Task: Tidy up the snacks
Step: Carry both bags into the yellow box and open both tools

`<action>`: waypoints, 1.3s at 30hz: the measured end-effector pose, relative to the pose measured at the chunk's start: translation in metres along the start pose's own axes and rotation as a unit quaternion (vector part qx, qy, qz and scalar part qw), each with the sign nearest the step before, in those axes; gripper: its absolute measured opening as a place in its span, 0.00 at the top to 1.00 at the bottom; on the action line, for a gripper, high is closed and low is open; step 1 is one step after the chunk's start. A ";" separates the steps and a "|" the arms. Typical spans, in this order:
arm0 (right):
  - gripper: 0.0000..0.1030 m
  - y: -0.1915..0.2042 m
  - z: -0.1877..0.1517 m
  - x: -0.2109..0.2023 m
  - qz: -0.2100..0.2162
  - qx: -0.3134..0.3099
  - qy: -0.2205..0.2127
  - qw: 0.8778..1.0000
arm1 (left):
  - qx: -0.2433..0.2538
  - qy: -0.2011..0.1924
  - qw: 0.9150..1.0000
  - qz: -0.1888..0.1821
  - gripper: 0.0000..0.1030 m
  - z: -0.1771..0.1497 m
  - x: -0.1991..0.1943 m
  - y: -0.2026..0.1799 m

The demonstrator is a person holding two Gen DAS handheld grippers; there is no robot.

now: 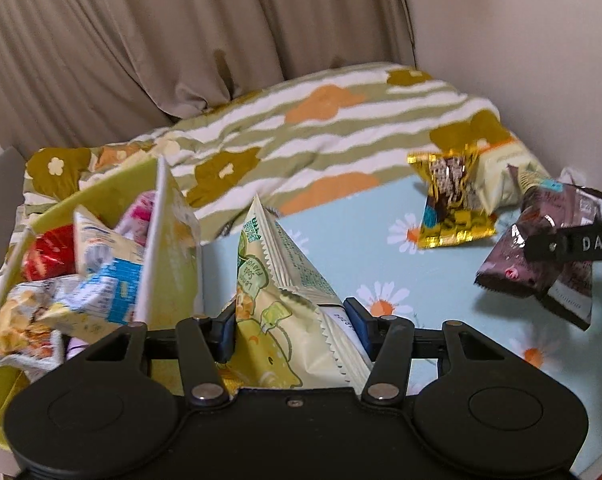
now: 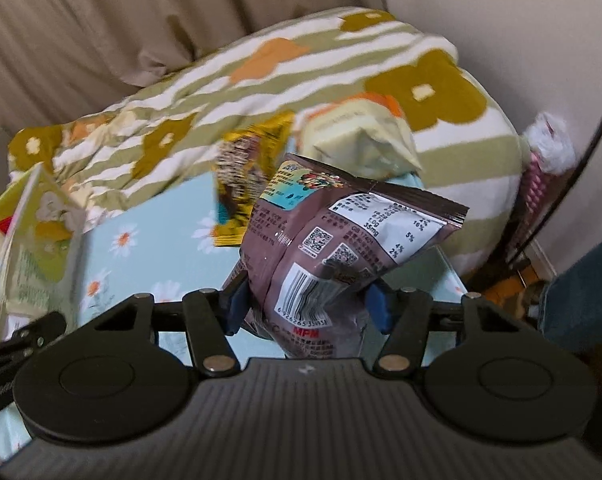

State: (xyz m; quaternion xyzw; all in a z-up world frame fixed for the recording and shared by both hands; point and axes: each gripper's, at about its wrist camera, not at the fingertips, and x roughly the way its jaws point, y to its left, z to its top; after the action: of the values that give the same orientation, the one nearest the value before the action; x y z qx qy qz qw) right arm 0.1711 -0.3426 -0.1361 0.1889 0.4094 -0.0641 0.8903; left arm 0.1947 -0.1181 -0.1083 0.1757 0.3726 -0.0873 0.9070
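Fingers of my left gripper pinch the lemon-soda packet, its long axis upright; the snack bin sits just left. My right gripper clamps the brown packet.

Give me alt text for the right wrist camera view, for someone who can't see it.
The right gripper holds a brown snack bag between its fingers, lifted above a light blue daisy-print sheet. Behind it lie a gold packet and a pale green bag against a striped floral blanket, with beige curtains beyond.
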 end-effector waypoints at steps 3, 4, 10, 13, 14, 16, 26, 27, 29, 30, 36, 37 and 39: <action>0.29 0.016 0.004 -0.019 0.020 -0.035 -0.011 0.999 | -0.021 -0.018 1.000 0.005 0.45 0.000 -0.022 0.008; 0.29 0.023 0.006 -0.026 0.029 -0.047 -0.015 0.998 | -0.029 -0.025 0.999 0.008 0.45 -0.001 -0.031 0.012; 0.28 0.072 0.016 -0.055 0.100 -0.114 -0.020 0.988 | -0.078 -0.068 0.994 0.041 0.45 -0.002 -0.078 0.043; 0.28 0.104 0.018 -0.067 0.136 -0.142 -0.031 0.980 | -0.100 -0.090 0.989 0.067 0.45 -0.003 -0.095 0.068; 0.28 0.116 0.017 -0.070 0.146 -0.152 -0.037 0.977 | -0.106 -0.095 0.987 0.077 0.45 -0.004 -0.099 0.078; 0.28 0.142 0.016 -0.078 0.165 -0.165 -0.044 0.972 | -0.115 -0.104 0.983 0.093 0.45 -0.005 -0.105 0.097; 0.28 0.263 0.004 -0.084 0.207 -0.195 -0.052 0.957 | -0.147 -0.093 0.978 0.119 0.45 -0.007 -0.100 0.212; 0.28 0.272 0.002 -0.082 0.206 -0.195 -0.050 0.958 | -0.149 -0.088 0.978 0.116 0.45 -0.008 -0.095 0.221; 0.28 0.289 -0.001 -0.075 0.201 -0.194 -0.042 0.959 | -0.152 -0.076 0.979 0.110 0.45 -0.011 -0.086 0.235; 0.28 0.295 -0.003 -0.071 0.198 -0.192 -0.040 0.960 | -0.153 -0.073 0.980 0.106 0.45 -0.012 -0.081 0.241; 0.28 0.321 -0.020 -0.054 0.169 -0.184 -0.027 0.968 | -0.138 -0.059 0.986 0.073 0.45 -0.014 -0.053 0.264; 0.28 0.323 -0.022 -0.052 0.166 -0.181 -0.025 0.969 | -0.134 -0.060 0.987 0.069 0.45 -0.013 -0.050 0.267; 0.28 0.327 -0.024 -0.048 0.157 -0.176 -0.023 0.972 | -0.130 -0.066 0.988 0.059 0.45 -0.010 -0.048 0.272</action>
State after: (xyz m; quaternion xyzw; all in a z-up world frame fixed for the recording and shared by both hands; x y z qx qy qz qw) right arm 0.2106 -0.0343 -0.0217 0.0894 0.3593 0.1451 0.9175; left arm 0.2333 0.1382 -0.0121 0.0724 0.3089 0.0044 0.9483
